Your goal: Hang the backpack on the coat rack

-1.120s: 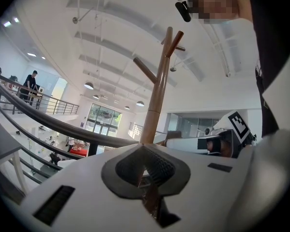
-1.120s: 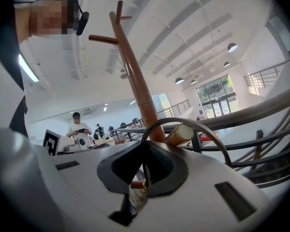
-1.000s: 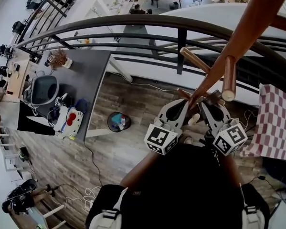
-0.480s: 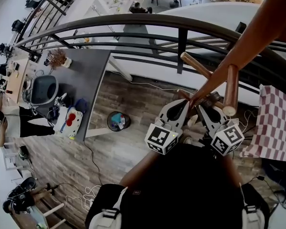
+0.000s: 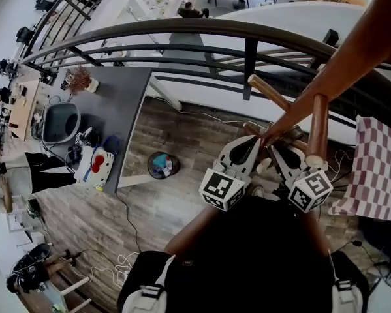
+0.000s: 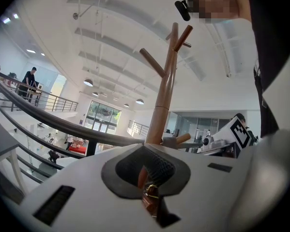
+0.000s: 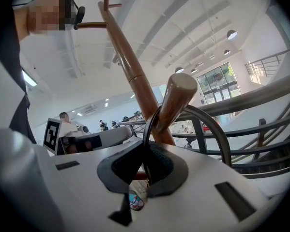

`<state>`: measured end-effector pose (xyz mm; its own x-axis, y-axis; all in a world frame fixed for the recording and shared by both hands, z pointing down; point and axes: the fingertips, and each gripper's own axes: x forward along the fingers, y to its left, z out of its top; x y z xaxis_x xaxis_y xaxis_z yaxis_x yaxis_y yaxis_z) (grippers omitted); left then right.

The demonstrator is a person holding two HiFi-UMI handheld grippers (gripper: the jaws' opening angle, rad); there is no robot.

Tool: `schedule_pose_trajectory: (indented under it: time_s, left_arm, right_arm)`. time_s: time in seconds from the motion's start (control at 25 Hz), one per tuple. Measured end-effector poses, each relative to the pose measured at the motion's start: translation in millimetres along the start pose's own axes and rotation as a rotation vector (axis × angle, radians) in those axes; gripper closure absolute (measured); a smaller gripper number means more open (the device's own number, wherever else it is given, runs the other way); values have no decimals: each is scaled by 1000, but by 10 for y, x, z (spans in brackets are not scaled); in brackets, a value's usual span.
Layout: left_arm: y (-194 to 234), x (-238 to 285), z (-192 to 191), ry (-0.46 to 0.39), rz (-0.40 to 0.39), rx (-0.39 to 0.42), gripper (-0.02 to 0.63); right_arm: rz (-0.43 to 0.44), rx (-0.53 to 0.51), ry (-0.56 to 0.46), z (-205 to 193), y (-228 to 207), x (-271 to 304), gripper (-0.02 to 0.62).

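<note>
The wooden coat rack's pole (image 5: 339, 57) slants up at the right of the head view, with an upright peg (image 5: 318, 129) beside it. The black backpack (image 5: 260, 259) hangs below both grippers. My left gripper (image 5: 250, 147) sits close to the pole (image 6: 165, 95), its jaws shut (image 6: 145, 166) on a thin part of the backpack's top. My right gripper (image 5: 278, 154) is shut (image 7: 145, 166) on the backpack's thin black hanging loop (image 7: 148, 124). That loop runs up around the peg (image 7: 176, 100) next to the pole (image 7: 130, 66).
A dark curved railing (image 5: 182, 28) runs just beyond the rack, with a drop to a lower floor holding desks, a bin (image 5: 162, 165) and people. A red-checked cloth (image 5: 378, 168) hangs at the right. Each gripper's marker cube shows in the other's view.
The right gripper has sunk a little beside the peg, taking the loop with it. The left gripper has kept still.
</note>
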<state>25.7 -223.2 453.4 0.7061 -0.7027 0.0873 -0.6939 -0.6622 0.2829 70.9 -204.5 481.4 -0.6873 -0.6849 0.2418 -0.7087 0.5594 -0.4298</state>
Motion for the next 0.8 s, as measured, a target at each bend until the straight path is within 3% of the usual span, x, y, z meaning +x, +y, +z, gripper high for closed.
schedule_pose_trajectory:
  time_s: [0.8]
  left_arm:
    - [-17, -82, -12, -13, 0, -20, 597]
  right_arm:
    - [-13, 35, 51, -207, -11, 22, 569]
